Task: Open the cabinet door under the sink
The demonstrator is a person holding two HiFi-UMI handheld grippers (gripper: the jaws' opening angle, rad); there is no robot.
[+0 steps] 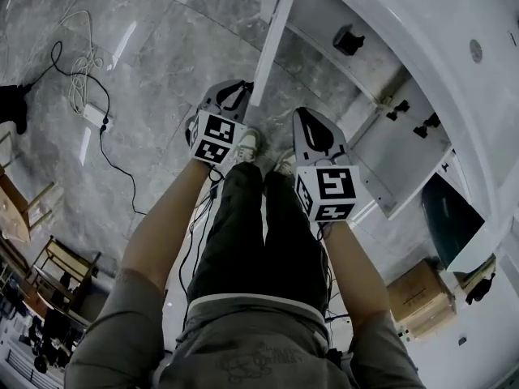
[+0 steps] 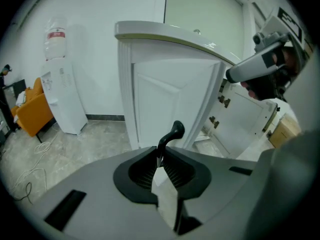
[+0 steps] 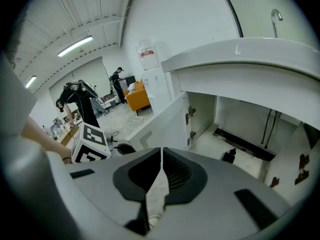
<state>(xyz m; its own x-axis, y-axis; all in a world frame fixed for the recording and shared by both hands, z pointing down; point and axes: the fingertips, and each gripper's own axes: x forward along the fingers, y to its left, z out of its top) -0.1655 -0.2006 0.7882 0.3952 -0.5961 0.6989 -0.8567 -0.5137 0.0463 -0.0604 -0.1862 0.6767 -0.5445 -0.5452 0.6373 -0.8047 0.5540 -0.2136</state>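
The left tongs (image 2: 160,160) are almost closed, their tips pinching the lower end of the black curved handle (image 2: 173,132) of the cabinet door (image 2: 170,94). The handle rises from between the tips and bends to the right at its top. The right tongs (image 3: 161,151) have their jaws together with nothing between them, and hang in front of the open cabinet (image 3: 235,119) without touching it. The door stands upright, its long axis vertical and its panelled outer face turned to the left tongs. In the head view it shows as a narrow white strip swung out from the cabinet front, with the handle edge at the left tongs and the hinged edge at the cabinet. Under the sink (image 3: 240,59) the cabinet is open. Two thin pipes (image 3: 269,129) run down its back wall, and a small black object (image 3: 229,155), too small to identify, sits on its bottom. A second door (image 1: 397,164) on the right tongs' side also stands open, with black hinges on its inner face. Beyond it a cardboard box (image 1: 418,294) stands on the floor (image 1: 162,47), its contents hidden. Cables (image 1: 81,79) lie on the floor well off to the left.
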